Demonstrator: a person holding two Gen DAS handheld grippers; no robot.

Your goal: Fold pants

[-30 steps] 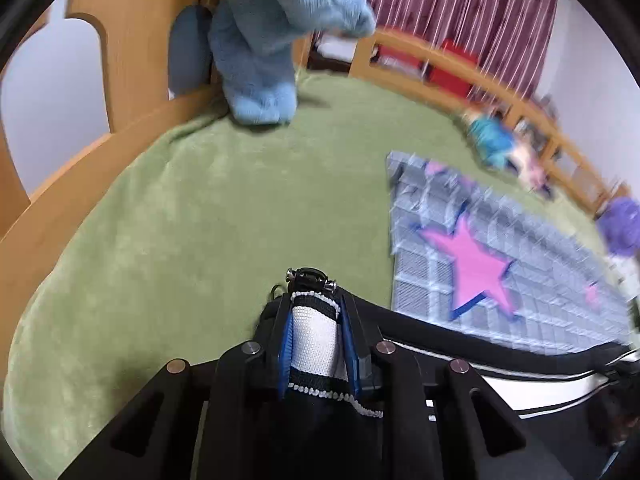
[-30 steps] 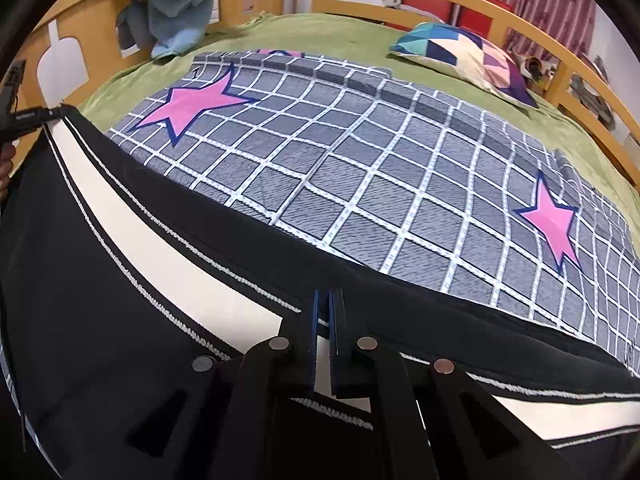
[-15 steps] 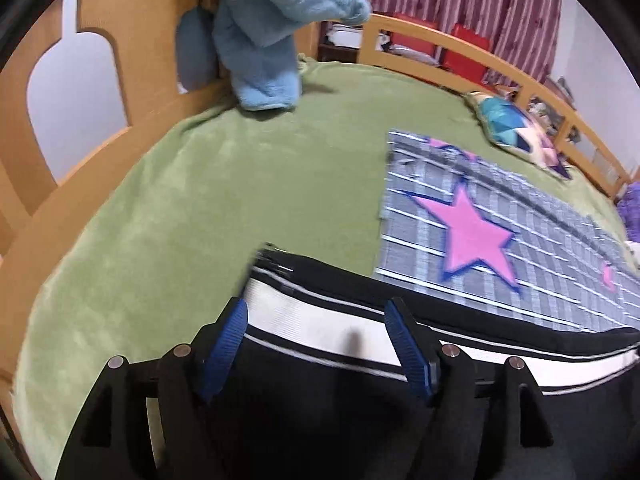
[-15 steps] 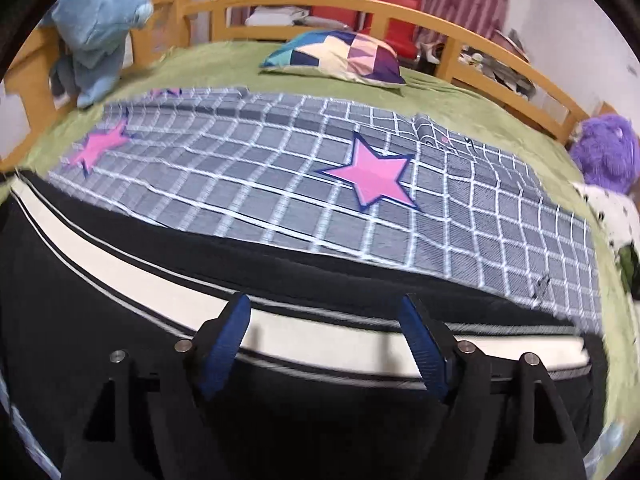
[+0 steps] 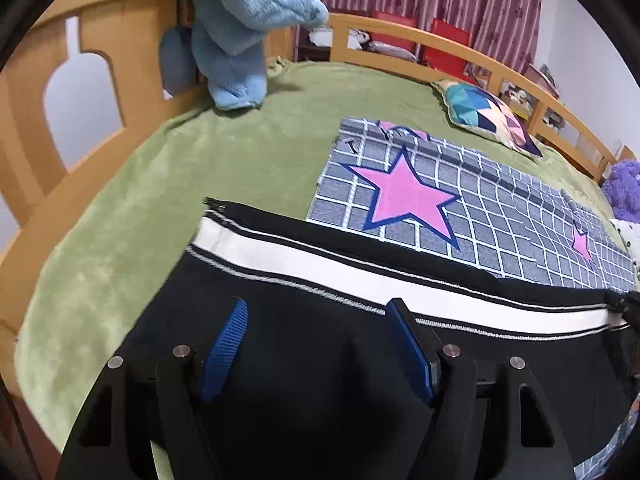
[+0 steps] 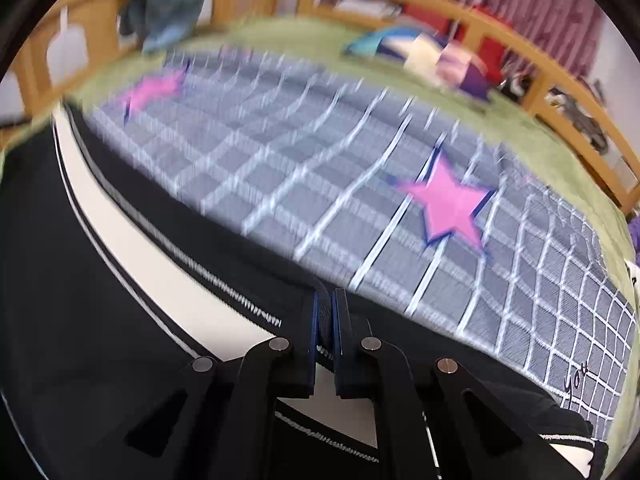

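Note:
Black pants (image 5: 320, 344) with a white side stripe (image 5: 320, 268) lie flat on the green bed cover (image 5: 160, 184), the hem end at the left. My left gripper (image 5: 316, 306) hovers open over the black cloth, nothing between its blue pads (image 5: 230, 336). In the blurred right wrist view the pants (image 6: 120, 280) run from upper left to lower right. My right gripper (image 6: 326, 296) sits at their far black edge, its jaws closing to a narrow slit with that edge pinched between the pads.
A grey checked blanket (image 5: 460, 216) with pink stars lies just beyond the pants. A blue plush toy (image 5: 240, 40) leans on the wooden headboard (image 5: 44, 128). A patchwork pillow (image 5: 488, 120) and a purple plush (image 5: 624, 188) sit by the far rail (image 5: 460, 46).
My left gripper let go of the striped hem and drew back, open. My right gripper opened, slid right along the pants, then shut on their far edge.

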